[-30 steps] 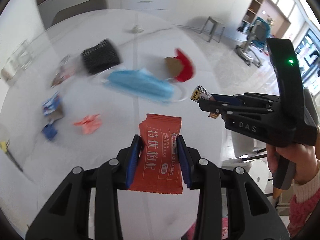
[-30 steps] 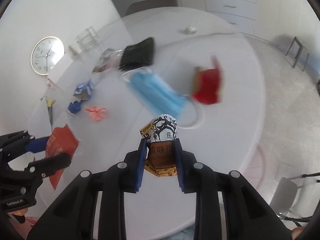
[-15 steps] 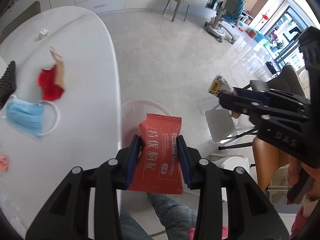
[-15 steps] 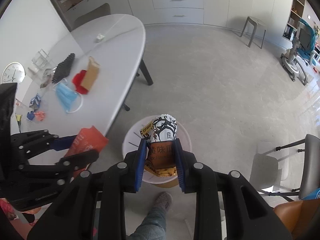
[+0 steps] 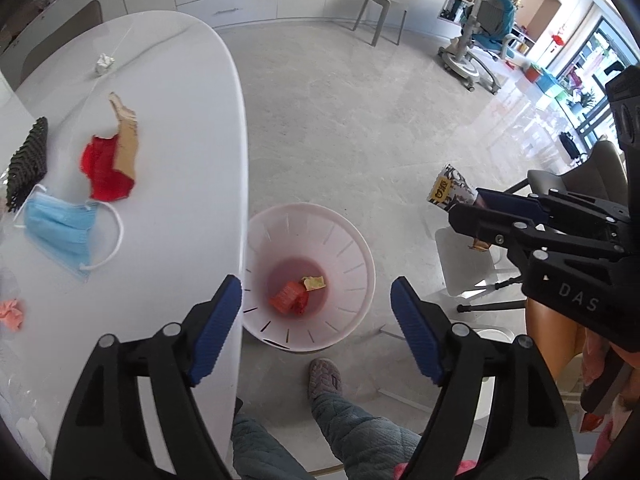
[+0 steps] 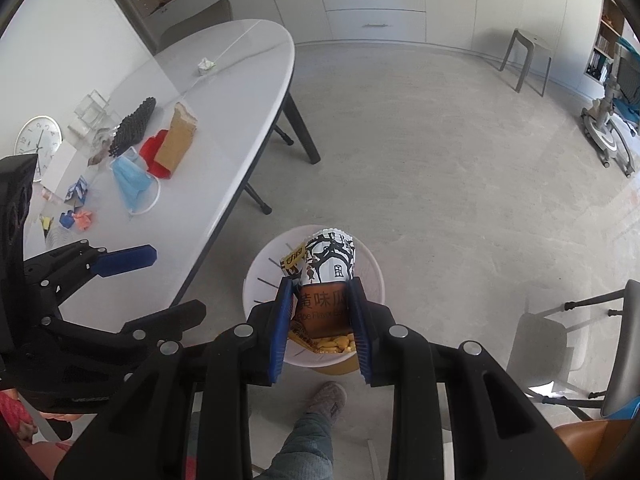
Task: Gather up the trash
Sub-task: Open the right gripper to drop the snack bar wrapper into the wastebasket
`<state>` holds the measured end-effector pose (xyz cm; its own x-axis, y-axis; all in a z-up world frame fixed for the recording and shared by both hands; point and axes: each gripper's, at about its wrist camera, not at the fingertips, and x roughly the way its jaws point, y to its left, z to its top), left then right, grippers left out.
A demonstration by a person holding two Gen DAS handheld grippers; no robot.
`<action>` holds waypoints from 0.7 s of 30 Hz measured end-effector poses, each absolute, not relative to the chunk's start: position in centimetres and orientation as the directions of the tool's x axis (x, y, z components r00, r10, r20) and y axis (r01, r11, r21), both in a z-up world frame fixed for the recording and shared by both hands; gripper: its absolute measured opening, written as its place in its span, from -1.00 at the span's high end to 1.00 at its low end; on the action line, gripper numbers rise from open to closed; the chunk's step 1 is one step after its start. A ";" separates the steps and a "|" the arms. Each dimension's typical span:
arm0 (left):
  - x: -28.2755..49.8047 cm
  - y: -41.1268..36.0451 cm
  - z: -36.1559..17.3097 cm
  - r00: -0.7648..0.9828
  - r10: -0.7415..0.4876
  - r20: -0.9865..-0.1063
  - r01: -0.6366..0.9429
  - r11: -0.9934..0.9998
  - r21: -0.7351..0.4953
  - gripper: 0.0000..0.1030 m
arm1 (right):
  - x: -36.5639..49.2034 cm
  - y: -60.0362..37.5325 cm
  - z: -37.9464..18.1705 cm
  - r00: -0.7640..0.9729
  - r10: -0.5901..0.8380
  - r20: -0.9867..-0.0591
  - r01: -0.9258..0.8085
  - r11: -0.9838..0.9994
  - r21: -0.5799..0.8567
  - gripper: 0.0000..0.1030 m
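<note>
Left gripper: the left gripper (image 5: 316, 312) is hanging over the white bin (image 5: 352, 248) with its blue pads spread wide and nothing between them; half a second ago it was pinching the red packet.
Red packet: the red packet (image 5: 286, 296) is now lying on the bin's floor, touching a yellow scrap (image 5: 314, 282) beside it.
Right gripper: the right gripper (image 6: 322, 316) is staying pressed on the snack wrapper (image 6: 328, 276), as in the earlier frames, and is holding it above the bin's rim (image 6: 252, 276).
Change of place: both grippers are now centred over the bin, which is standing on the floor just beside the long edge of the table (image 5: 192, 160).
Left view only: the inside of the bin, with the dropped packet, is showing here; the right view is covering it with the wrapper.
Right view only: the table's dark legs, a wall clock (image 6: 38, 142) and small blue and orange scraps near the table's near end are showing.
Still on the tabletop: a blue mask (image 5: 60, 232) is lying near the long edge, with a red and brown paper bag (image 5: 112, 160) just behind it and a black mesh piece (image 5: 28, 160) farther in.
Cut off: the mesh piece is running out of the left view's edge, and the wrapper's lower end is hidden between the right pads.
</note>
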<state>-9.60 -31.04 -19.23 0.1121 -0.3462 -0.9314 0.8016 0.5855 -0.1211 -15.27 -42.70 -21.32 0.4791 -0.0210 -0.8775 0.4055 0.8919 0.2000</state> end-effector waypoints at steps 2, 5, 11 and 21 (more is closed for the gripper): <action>-9.3 -30.3 -18.7 0.121 -0.346 -0.930 0.794 0.597 -0.118 -0.43 | -14.7 -42.2 -21.5 0.481 -0.010 -0.877 0.385 0.901 0.201 0.41; -8.7 -29.0 -18.0 0.139 -0.346 -0.928 0.776 0.620 -0.115 -0.45 | -14.0 -41.5 -22.1 0.479 0.011 -0.878 0.364 0.907 0.210 0.28; -7.3 -24.7 -15.7 0.198 -0.335 -0.921 0.725 0.683 -0.092 -0.57 | -12.4 -39.5 -23.9 0.445 0.020 -0.895 0.334 0.924 0.186 -0.17; -5.5 -12.2 -11.4 0.337 -0.290 -0.896 0.591 0.806 -0.039 -0.66 | -10.4 -31.3 -15.6 0.585 0.038 -0.810 0.232 0.949 0.212 -0.82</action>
